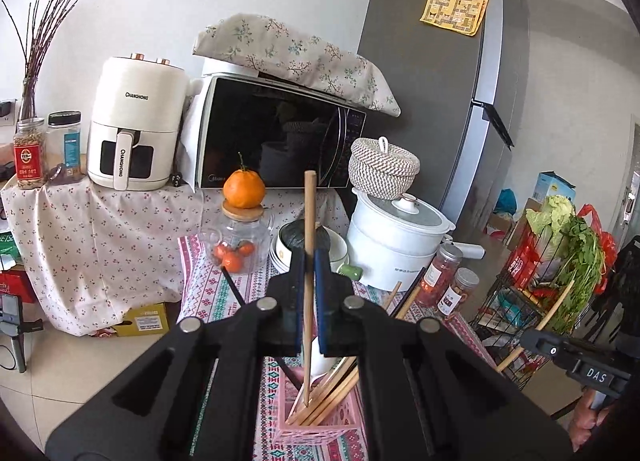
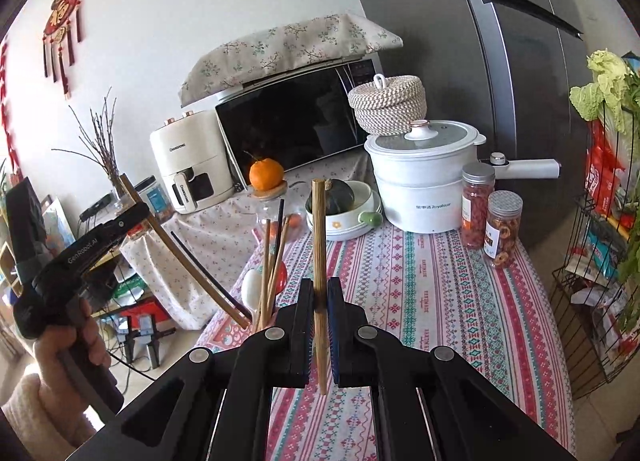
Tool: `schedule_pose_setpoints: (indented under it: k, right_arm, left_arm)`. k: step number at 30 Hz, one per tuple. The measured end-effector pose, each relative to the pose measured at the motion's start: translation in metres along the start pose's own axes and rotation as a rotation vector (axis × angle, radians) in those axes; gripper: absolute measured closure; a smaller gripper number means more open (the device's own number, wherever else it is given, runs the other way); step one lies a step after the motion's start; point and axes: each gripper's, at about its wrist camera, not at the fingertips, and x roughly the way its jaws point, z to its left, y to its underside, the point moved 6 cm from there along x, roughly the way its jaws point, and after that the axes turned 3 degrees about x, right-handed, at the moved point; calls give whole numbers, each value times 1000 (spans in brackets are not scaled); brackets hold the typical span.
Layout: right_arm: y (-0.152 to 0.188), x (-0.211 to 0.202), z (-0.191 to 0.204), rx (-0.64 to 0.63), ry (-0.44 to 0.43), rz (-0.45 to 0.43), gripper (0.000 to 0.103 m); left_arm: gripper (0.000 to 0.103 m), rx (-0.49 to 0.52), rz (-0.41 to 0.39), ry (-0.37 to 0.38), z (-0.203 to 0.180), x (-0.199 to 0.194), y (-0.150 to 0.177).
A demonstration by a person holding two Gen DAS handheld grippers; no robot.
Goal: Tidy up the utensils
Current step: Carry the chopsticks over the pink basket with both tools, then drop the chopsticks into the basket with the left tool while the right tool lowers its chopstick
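My left gripper (image 1: pixel 307 257) is shut on a wooden chopstick (image 1: pixel 308 221), held upright with its lower tip inside a pink utensil holder (image 1: pixel 320 421) on the patterned tablecloth. The holder contains several wooden chopsticks (image 1: pixel 332 389), a black chopstick and a white spoon. My right gripper (image 2: pixel 319 285) is shut on another wooden chopstick (image 2: pixel 319 229), held upright above the table to the right of the holder. In the right wrist view the left gripper (image 2: pixel 132 217) with its chopstick (image 2: pixel 180 253) reaches the cluster of utensils (image 2: pixel 270 273) at the table's left edge.
Behind the holder stand a glass jar (image 1: pixel 240 245) topped with an orange, a bowl with a dark squash (image 2: pixel 340 201), a white pot (image 2: pixel 424 185) and two spice jars (image 2: pixel 502 225). A microwave (image 1: pixel 276 133) and air fryer (image 1: pixel 132 125) stand behind. A wire vegetable rack (image 2: pixel 600 261) is at the right.
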Motion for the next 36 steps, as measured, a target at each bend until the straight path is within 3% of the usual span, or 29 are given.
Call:
schedule_pose_setpoints:
  k: [6,8,9,10,16,26,36]
  right_arm:
    - [-3,-4,2,18,-31,-1,97]
    - [-5,-6,6,21,-47,-5,97]
    - [-6,-7,7,20,-53,-10,96]
    - [-8,-9,10,20,-60,-15,97]
    - [-24,-16,23,50,-121,-55,96]
    - [-38,13,49,94,-181,-70,96]
    - [-20,70,56,98,-127,-5,96]
  left_arm:
    - [96,22,113,-30,3,23,21]
    - [80,6,145,-23,3,25,25]
    - [60,-1,159,-23,3,24,26]
    - [48,-7,164,-23,3,23,27]
    - [22,-38,196,-18,7,3,31]
    - [13,-89,345,-11,23,-18,73]
    - [13,-63,397,-19,31,-22,88]
